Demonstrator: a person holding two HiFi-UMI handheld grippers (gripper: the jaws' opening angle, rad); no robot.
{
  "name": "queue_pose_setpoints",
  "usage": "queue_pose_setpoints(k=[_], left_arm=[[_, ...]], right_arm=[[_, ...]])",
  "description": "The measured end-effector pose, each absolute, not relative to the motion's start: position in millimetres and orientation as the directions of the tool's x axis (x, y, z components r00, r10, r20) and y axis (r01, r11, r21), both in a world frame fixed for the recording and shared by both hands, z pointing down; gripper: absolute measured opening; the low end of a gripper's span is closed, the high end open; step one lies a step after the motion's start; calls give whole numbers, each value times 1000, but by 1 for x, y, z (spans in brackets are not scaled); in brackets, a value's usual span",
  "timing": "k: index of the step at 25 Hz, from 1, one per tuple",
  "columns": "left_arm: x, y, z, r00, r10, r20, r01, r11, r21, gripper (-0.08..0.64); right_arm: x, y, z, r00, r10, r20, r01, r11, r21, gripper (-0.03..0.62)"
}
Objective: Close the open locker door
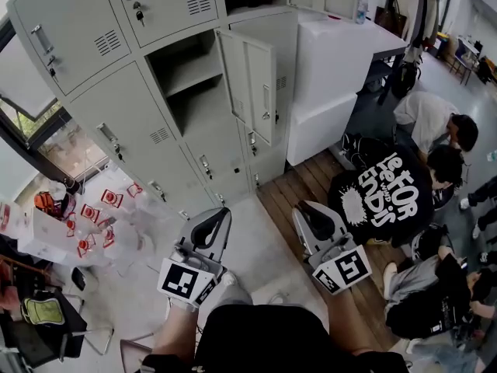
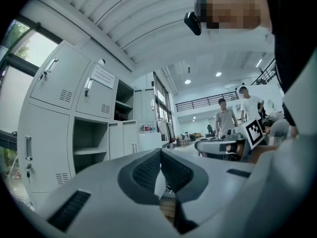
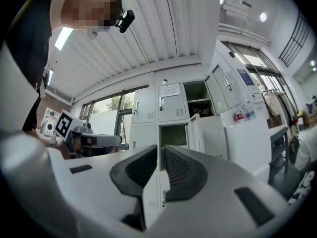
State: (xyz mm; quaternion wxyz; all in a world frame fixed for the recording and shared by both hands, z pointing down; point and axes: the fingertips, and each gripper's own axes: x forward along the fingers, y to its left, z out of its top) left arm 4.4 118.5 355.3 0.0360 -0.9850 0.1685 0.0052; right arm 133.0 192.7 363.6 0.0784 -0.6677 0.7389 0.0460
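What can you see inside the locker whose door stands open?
One shelf crosses the open locker; nothing shows on it. The door hides its right wall.

Only legible text: white print on a crouching person's black T-shirt [image 1: 384,193]. You can make out roughly "leFOR" over "EnDiS"; the small words between are unclear. The paper notice [image 2: 102,76] on an upper locker door is too small to read in either gripper view. The red-and-white packets [image 1: 111,198] show print, unreadable. The square markers [image 1: 186,280] on your cubes are patterns, no letters.
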Motion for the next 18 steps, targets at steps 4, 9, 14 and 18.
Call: queue_pose_setpoints(k=[4,9,14,18], left_arm=[[6,88,361,943,-333,-23,-334,-941,-59,23],[11,30,362,952,-303,-32,-304,-951,-61,23],[10,-36,352,965,-256,-48,-259,-964,-67,23],[4,-86,351,971,-234,-53,-237,-969,-65,23]], right_arm=[[140,165,366,-83,-982,-171,-995,91,-42,57],[144,108,366,-49,-986,-162,-997,57,-48,57],[144,44,365,4,-989,-150,-997,7,-73,57],[136,-4,362,27,-988,-155,-997,-16,-74,57]])
